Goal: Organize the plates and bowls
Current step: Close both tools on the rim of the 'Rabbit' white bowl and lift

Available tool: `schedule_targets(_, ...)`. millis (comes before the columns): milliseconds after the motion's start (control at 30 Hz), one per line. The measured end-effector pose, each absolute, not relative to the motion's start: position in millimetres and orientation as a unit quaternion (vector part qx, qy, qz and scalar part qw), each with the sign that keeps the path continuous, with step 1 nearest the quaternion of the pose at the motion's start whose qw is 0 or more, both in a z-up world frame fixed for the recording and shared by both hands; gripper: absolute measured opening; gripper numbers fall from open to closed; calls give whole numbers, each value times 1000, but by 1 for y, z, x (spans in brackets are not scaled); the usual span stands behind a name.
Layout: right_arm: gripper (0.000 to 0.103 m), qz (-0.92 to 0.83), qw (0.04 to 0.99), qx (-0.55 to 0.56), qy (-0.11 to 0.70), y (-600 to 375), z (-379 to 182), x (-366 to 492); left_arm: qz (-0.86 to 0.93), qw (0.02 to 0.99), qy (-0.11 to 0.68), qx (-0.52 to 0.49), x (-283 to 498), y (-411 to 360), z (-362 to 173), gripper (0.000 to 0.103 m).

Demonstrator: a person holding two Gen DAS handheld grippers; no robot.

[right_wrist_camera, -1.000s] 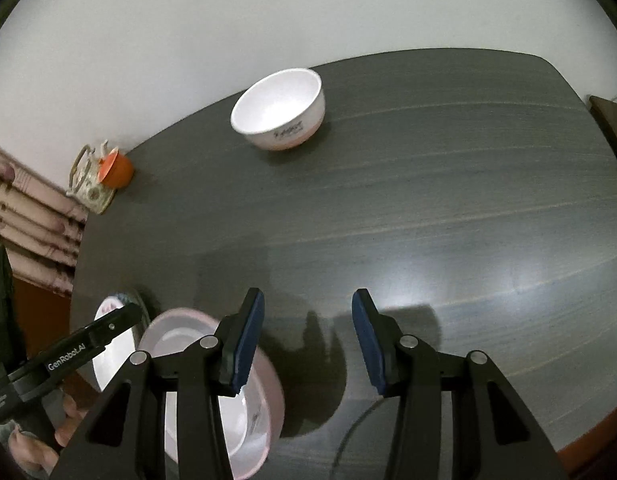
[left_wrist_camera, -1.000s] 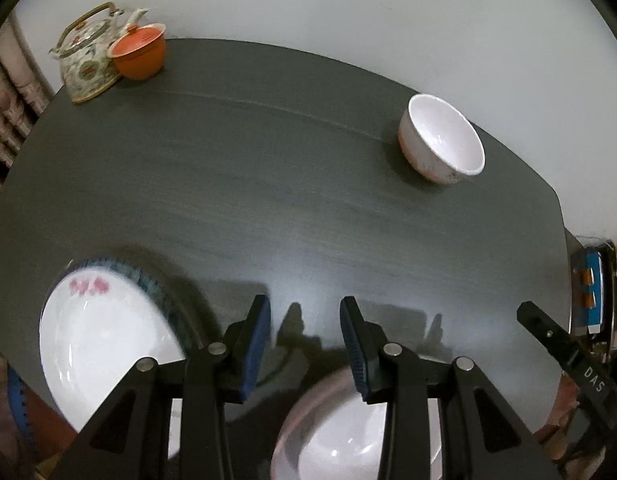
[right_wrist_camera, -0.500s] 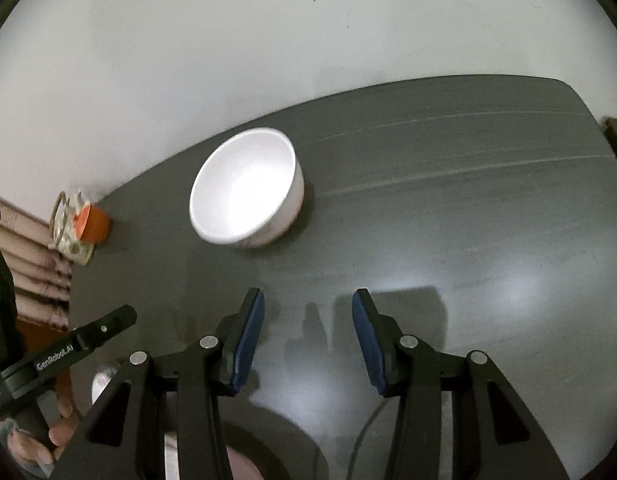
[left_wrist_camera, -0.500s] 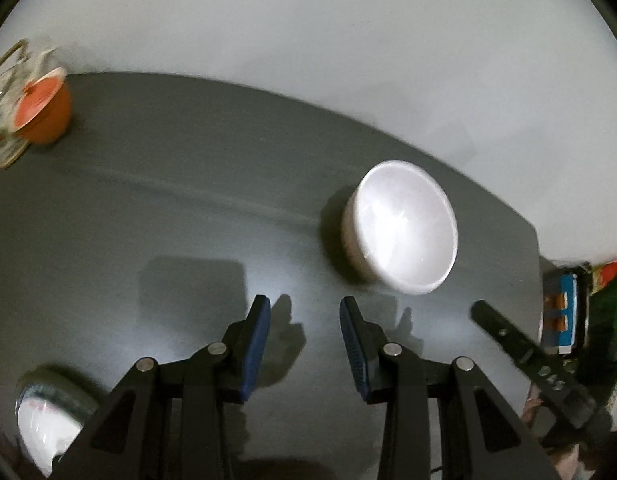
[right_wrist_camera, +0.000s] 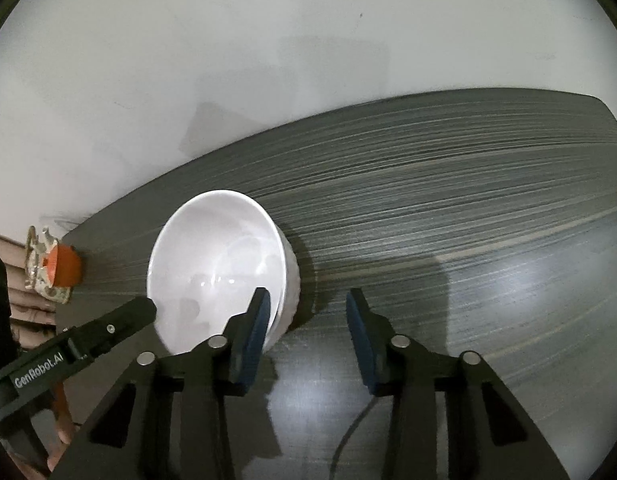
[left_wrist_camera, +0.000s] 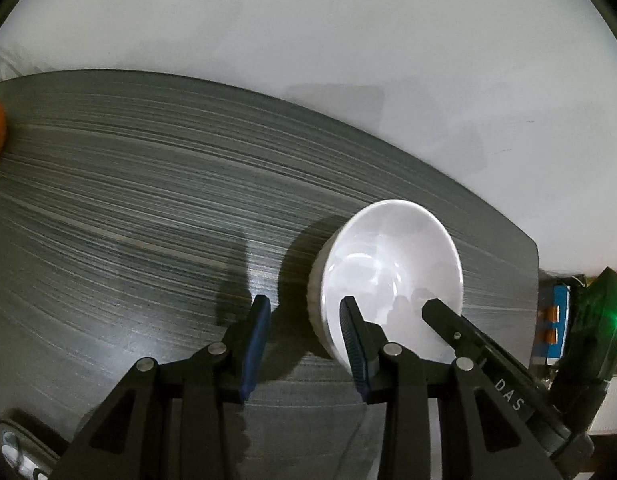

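A white bowl (left_wrist_camera: 392,268) stands upright on the dark wood-grain table (left_wrist_camera: 148,200); it also shows in the right wrist view (right_wrist_camera: 220,264). My left gripper (left_wrist_camera: 304,320) is open, its right finger over the bowl's near left rim, its left finger outside over the table. My right gripper (right_wrist_camera: 308,314) is open, its left finger at the bowl's near right rim, its right finger over the table. Each gripper's finger tip shows in the other's view, reaching over the bowl. A plate edge (left_wrist_camera: 16,446) shows at the bottom left.
An orange cup (right_wrist_camera: 62,266) and a patterned teapot (right_wrist_camera: 38,264) stand at the table's far left by the wall. The white wall runs behind the table. The table's right corner (left_wrist_camera: 528,248) is near the bowl, with clutter (left_wrist_camera: 560,316) beyond it.
Both grippers have moved forward across the table to the white bowl, which is now close between them. The plates near the front edge have dropped out of view.
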State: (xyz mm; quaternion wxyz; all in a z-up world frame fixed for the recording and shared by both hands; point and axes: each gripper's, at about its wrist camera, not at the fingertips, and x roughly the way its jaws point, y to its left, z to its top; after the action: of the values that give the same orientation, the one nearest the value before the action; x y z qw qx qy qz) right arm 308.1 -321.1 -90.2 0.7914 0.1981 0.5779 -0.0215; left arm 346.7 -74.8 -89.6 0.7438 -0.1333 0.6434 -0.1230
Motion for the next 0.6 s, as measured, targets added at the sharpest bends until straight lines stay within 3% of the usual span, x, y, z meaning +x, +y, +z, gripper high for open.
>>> schedule_targets(233,20,-12,786,212,580,-317,-104,317,-140,745,637,-140,348,-78,-90,11)
schedule_targets(300,14,-7,788,212,579,-316,-104,317,-138,747,636,-134,347,-74,-87,10)
schedule_targets(600,14,-11,789,210,577,-304,-98,303,-138,754,632,-114,320,-70,-63,10)
